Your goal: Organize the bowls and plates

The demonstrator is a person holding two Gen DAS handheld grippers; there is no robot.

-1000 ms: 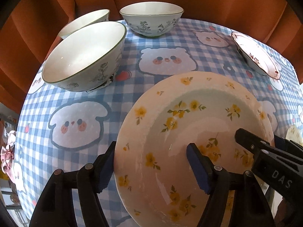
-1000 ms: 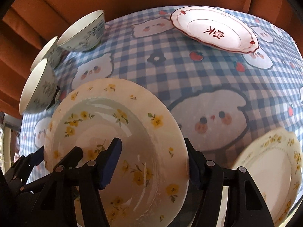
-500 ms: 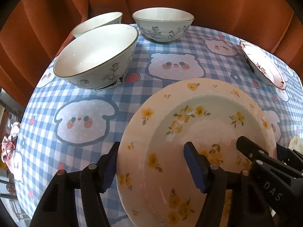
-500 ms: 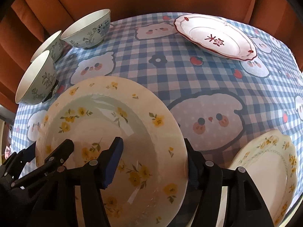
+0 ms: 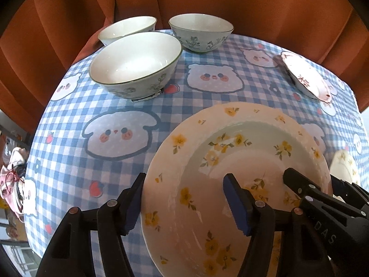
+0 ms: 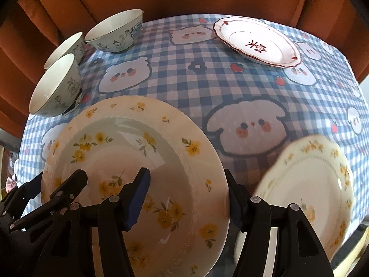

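A cream plate with yellow flowers (image 5: 230, 138) is held off the checked tablecloth (image 5: 110, 92) by both grippers. My left gripper (image 5: 184, 184) clamps its left rim, one pad outside and one inside the well. My right gripper (image 6: 185, 177) clamps the right rim of the same plate (image 6: 129, 133) the same way. A second yellow-flower plate (image 6: 311, 173) lies on the cloth to the right. A red-rimmed plate (image 6: 256, 41) sits at the far right. Three floral bowls stand at the far left: the nearest (image 5: 136, 64) and two behind it (image 5: 129, 28) (image 5: 200, 31).
Orange curtain (image 5: 57, 23) hangs close behind the table on the far side and the left. The table's left edge (image 5: 34, 161) drops off to a cluttered floor. A bare patch of cloth with bear prints (image 6: 244, 124) lies between the plates.
Both grippers have risen and drawn back with the flowered plate, so more of the table shows. The second flowered plate has come further into the right wrist view.
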